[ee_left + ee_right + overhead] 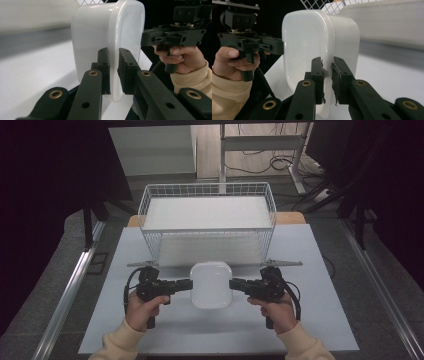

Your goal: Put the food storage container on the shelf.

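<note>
Left gripper, right gripper: clamped on opposite rims of white container, at 9 and 3 o'clock. Container underside hidden. Wire basket near at 12; bare table at 6.

White tub between two claws, wire basket behind

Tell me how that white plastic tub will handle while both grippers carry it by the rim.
The white tub probably stays stiff: its rim looks straight between the left gripper and right gripper. Its glossy surface may slip. It is likely light, being thin and translucent.
</note>
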Action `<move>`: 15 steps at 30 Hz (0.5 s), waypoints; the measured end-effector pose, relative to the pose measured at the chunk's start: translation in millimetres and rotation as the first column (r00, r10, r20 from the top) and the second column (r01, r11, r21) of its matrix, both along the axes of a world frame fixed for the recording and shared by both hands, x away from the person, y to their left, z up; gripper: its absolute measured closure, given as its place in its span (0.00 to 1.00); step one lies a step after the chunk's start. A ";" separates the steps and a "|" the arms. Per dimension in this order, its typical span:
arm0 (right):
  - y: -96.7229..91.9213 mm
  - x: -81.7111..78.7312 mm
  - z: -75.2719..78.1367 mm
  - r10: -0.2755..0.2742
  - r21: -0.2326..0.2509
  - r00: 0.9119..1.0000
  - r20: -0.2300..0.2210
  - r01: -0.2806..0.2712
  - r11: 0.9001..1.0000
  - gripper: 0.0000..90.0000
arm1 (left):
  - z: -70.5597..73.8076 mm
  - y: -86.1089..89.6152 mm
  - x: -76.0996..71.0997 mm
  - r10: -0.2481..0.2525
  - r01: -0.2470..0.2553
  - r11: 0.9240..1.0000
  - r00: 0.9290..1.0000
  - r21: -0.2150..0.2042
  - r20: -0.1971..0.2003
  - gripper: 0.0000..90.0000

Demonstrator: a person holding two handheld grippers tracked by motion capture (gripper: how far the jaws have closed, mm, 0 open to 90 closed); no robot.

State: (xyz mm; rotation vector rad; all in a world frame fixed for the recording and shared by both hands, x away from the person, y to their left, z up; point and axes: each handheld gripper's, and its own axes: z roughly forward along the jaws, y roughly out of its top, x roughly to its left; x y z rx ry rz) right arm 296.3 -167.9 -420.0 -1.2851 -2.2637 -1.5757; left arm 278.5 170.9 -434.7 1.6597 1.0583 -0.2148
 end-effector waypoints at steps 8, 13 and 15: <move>2.5 9.2 18.7 -0.003 0.000 1.000 0.029 0.003 1.000 0.88 | 19.0 2.4 9.5 0.000 0.000 1.000 0.999 0.003 0.035 0.90; 5.2 14.2 32.3 -0.004 -0.002 0.999 0.050 0.004 1.000 0.88 | 32.0 4.1 14.1 0.009 -0.009 1.000 0.998 -0.001 0.056 0.90; 6.2 16.4 38.1 -0.002 -0.001 0.998 0.061 0.002 1.000 0.88 | 37.8 5.7 16.1 0.006 -0.006 1.000 0.998 0.003 0.068 0.90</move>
